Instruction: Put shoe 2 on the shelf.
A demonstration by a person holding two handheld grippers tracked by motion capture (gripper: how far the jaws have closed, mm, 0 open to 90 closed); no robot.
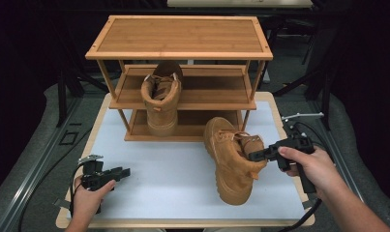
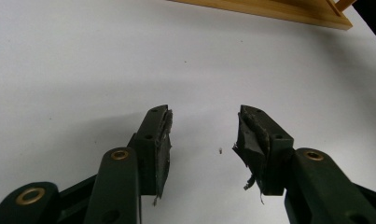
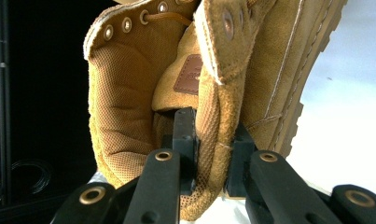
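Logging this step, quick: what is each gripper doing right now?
Left gripper: open, holding nothing, over the white table top.
Right gripper: closed on the collar of the tan boot.

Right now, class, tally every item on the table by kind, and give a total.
Tan boots: 2, one on the rack's middle shelf, one held by the right gripper
Wooden shoe racks: 1
Hand-held grippers: 2, left, right
Total: 5
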